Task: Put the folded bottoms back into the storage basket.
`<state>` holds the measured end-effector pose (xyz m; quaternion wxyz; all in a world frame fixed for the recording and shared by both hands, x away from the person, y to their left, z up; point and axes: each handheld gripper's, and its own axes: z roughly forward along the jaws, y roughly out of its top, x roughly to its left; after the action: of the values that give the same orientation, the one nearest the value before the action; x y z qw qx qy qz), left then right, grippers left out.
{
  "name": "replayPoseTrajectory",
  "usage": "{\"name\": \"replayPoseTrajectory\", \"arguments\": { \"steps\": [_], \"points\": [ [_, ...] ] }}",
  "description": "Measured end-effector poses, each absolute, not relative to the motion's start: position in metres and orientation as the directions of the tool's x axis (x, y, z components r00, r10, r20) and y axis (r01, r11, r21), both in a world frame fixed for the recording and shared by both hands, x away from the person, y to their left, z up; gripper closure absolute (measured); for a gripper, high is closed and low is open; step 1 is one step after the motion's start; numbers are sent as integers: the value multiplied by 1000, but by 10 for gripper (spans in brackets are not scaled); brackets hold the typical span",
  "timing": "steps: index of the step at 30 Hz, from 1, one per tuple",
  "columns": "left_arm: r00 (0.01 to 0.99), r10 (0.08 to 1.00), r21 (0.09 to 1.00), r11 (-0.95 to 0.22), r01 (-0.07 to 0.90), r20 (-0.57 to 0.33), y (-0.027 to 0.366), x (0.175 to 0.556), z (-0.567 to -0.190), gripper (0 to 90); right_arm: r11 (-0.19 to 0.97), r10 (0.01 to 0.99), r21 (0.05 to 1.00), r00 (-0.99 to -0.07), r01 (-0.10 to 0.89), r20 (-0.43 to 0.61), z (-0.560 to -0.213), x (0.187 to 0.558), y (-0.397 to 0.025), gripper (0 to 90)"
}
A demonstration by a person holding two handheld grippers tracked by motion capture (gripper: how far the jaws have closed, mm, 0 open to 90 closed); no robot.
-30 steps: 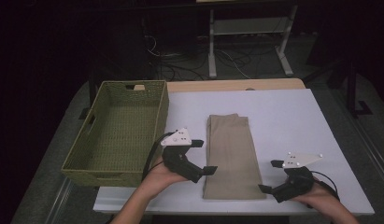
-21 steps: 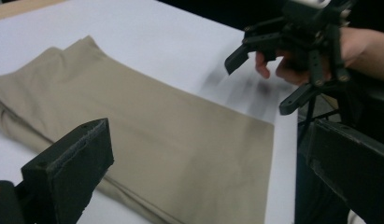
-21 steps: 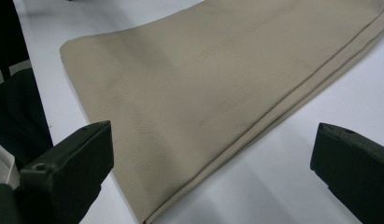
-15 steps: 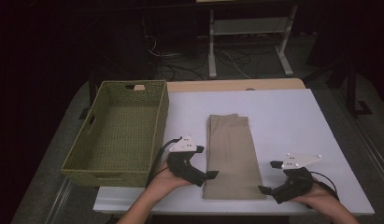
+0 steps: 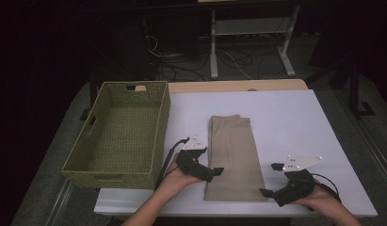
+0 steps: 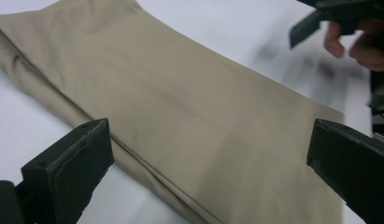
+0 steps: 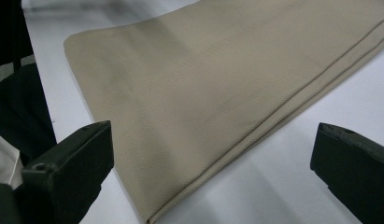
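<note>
a folded tan cloth [image 5: 234, 157] lies flat on the white worktop [image 5: 294, 122], with one short end near the person and the long shape pointing away. a green woven basket [image 5: 119, 134] sits just beside it on the left, not touching it. the left tongs [image 5: 215, 172] are at the near left edge of the cloth, with the tips over that edge, and they are wide open with nothing in them. in the left gripper view the cloth [image 6: 189, 121] lies between the two black jaws, and its folded edge runs past the left one. the right tongs [image 5: 267, 193] are by the near right corner of the cloth, close to it, and they are wide open and hold nothing too. in the right gripper view the cloth [image 7: 217, 88] corner and its stacked layers sit between the jaws. the step looks like taking hold of the near end of the cloth, one tongs on each side. to do it well, i think each tongs should go low, slide one jaw under all the layers, and close on the whole stack, not just the top sheet. both sides should pinch at the same height, so the cloth lifts evenly and stays folded. a slow lift helps stop the layers from slipping apart. i can see no brand, label or writing on the cloth, the basket or the worktop.
</note>
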<state>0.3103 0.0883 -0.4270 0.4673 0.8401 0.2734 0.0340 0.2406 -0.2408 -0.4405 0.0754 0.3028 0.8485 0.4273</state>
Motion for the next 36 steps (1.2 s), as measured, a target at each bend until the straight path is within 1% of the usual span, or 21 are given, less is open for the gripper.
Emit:
{"name": "replayPoseTrajectory", "arguments": {
  "steps": [6,8,12,15,18,22,25,27,29,36],
  "points": [
    [836,514,791,-424,441,-190,85,322,-432,9,449,578,772,-805,450,133,-440,240,-241,0],
    [830,525,792,-421,443,-186,84,325,-431,51,449,576,774,-807,446,130,-440,241,-242,0],
    [818,545,788,-417,453,-182,79,334,-431,68,450,576,774,-807,445,129,-440,240,-241,0],
    [813,559,785,-426,450,-163,76,342,-431,82,450,575,774,-808,446,130,-440,240,-241,0],
    [804,572,785,-420,455,-160,73,349,-432,129,449,575,774,-807,446,132,-440,240,-241,0],
    [796,585,779,-423,462,-155,69,360,-432,155,447,576,776,-807,445,132,-439,240,-241,0],
    [787,600,778,-421,467,-147,66,370,-433,193,445,576,777,-807,446,133,-439,240,-242,0],
    [778,612,775,-422,471,-140,64,376,-434,198,444,576,778,-807,445,134,-439,240,-242,0],
    [772,621,771,-421,477,-139,63,383,-435,224,444,574,778,-808,445,134,-439,239,-242,0],
    [739,662,766,-408,497,-127,62,408,-439,250,442,574,778,-807,447,137,-439,239,-242,0]
  ]
}}
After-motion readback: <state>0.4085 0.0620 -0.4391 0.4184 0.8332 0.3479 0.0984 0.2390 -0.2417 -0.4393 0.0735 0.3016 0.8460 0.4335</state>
